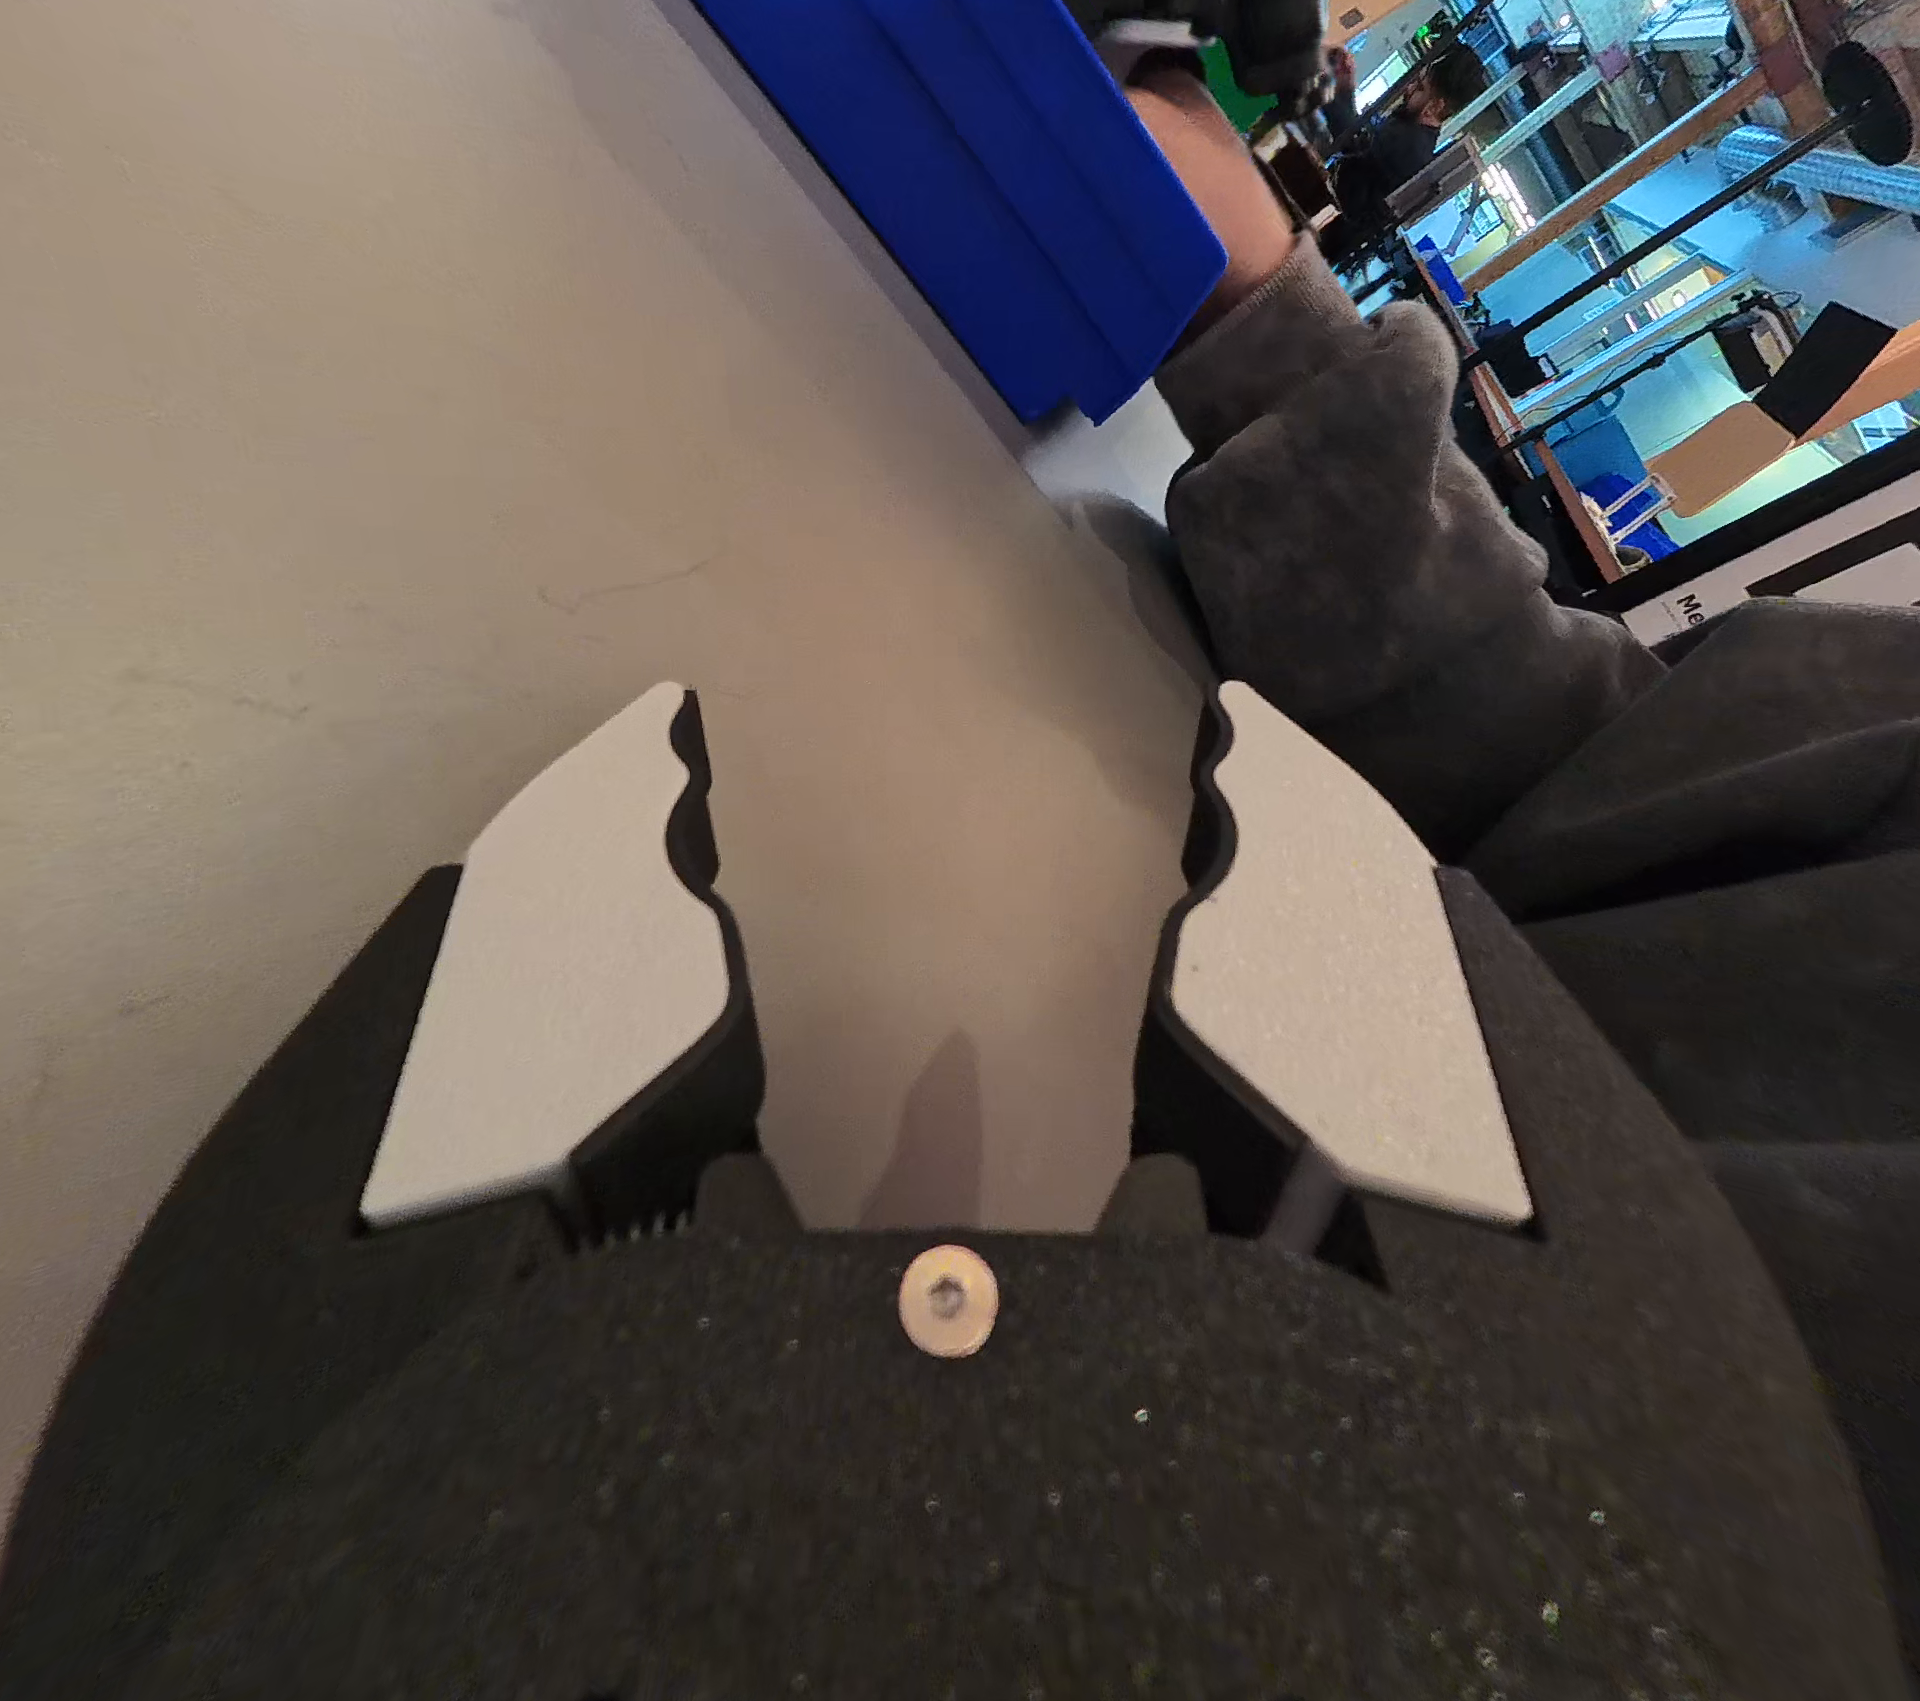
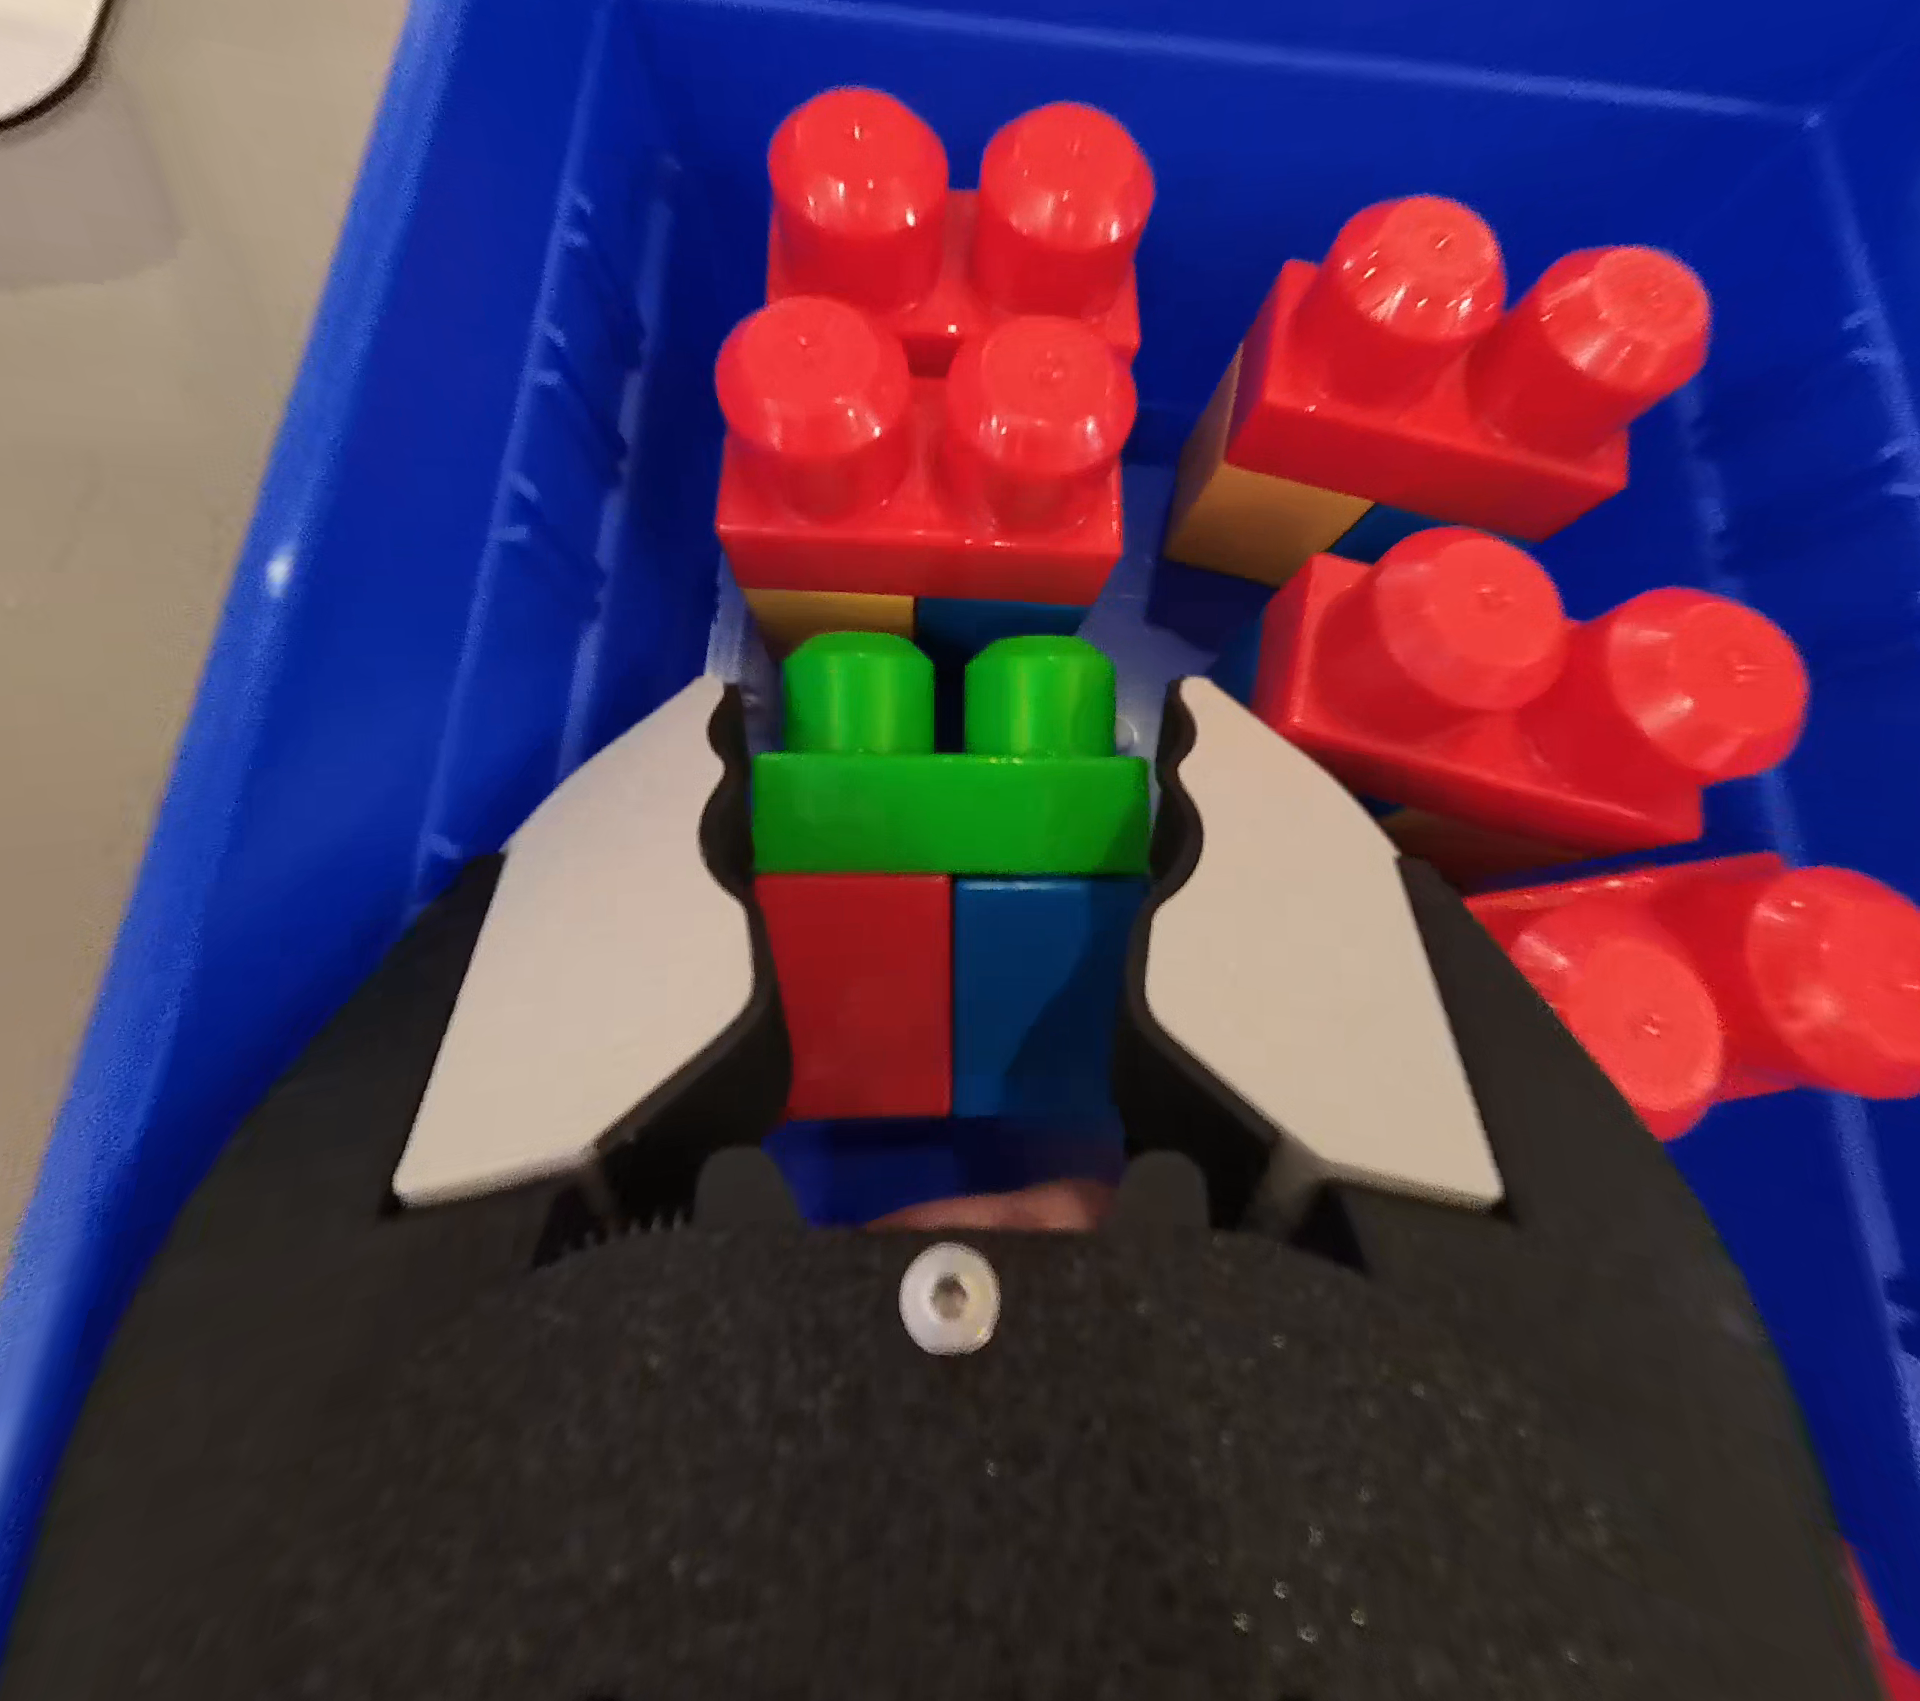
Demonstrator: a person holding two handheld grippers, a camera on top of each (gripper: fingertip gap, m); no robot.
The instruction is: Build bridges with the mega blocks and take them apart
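Left wrist view: the left gripper (image 1: 951,804) hangs low over a pale table (image 1: 312,404). Its fingers (image 1: 582,955) are spread wide with nothing between them; only bare tabletop shows in the gap. A blue bin (image 1: 914,93) stands on the table ahead, seen from outside. Behind the bin's near corner a hand (image 1: 1205,165) in a grey sleeve (image 1: 1340,488) reaches over the rim, holding the right gripper (image 1: 1153,15), of which only part shows. A workshop with benches lies beyond, blurred.

Right wrist view: the right gripper (image 2: 948,778) is inside the blue bin (image 2: 416,508). Its fingers (image 2: 613,924) are closed against the sides of a small bridge (image 2: 948,882): a green block (image 2: 948,804) topping a red block (image 2: 862,986) and a blue block (image 2: 1039,986) side by side. The pads press the green block's ends. Just ahead stands a stack (image 2: 925,404) capped by a red four-stud block over yellow and blue pieces. To the right are further red two-stud blocks (image 2: 1455,373), tilted, the nearest one resting on yellow and blue pieces. Whether the held bridge touches the bin floor cannot be told.
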